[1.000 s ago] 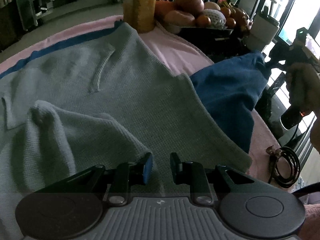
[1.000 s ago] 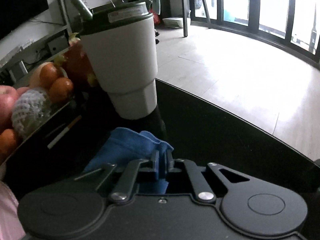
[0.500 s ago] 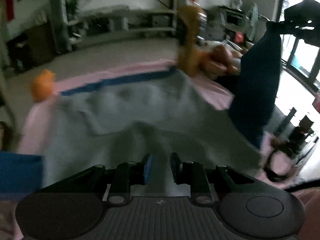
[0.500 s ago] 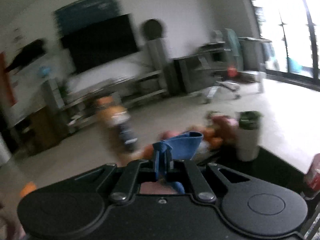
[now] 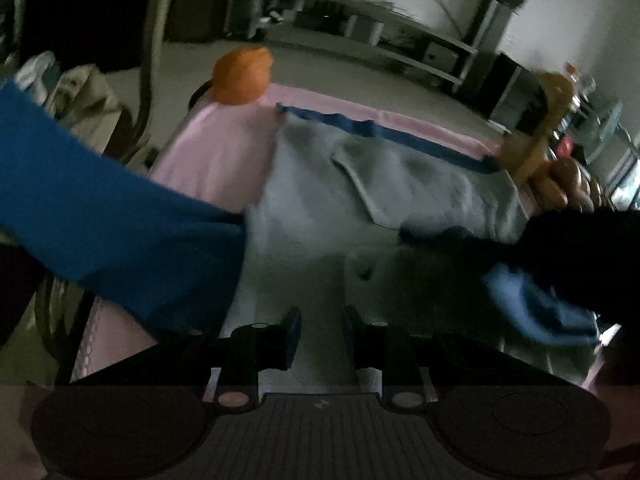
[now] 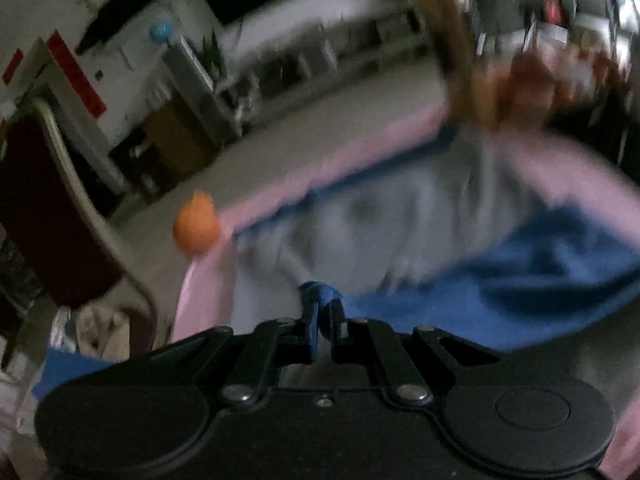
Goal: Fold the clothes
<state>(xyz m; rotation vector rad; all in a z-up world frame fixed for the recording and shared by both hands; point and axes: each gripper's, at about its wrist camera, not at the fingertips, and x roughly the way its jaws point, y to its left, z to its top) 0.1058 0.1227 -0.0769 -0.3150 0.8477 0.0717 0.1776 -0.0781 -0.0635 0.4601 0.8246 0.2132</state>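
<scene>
A grey knit garment (image 5: pixel 320 200) lies spread on the pink-covered table (image 5: pixel 216 152), with a blue strip (image 5: pixel 384 132) showing along its far edge. My left gripper (image 5: pixel 320 332) hovers over the near part of the grey garment, its jaws a little apart and nothing visibly pinched. My right gripper (image 6: pixel 324 320) holds a tuft of the blue garment (image 6: pixel 520 292), which trails to the right over the grey garment (image 6: pixel 380 220). Its jaws are opening with the cloth still between them. In the left wrist view the right gripper (image 5: pixel 560 248) is a dark blur above blue cloth (image 5: pixel 536 308).
More blue cloth (image 5: pixel 100 216) hangs close at the left. An orange object (image 5: pixel 240 76) sits at the table's far left corner. A brown-orange bottle (image 5: pixel 536 132) and fruit (image 5: pixel 560 176) stand at the far right. A chair (image 6: pixel 60 200) stands off the left end.
The right gripper has swung the blue garment from beside the tumbler up and across over the grey garment. The left gripper has moved and rolled, so its view now faces the table's left end.
</scene>
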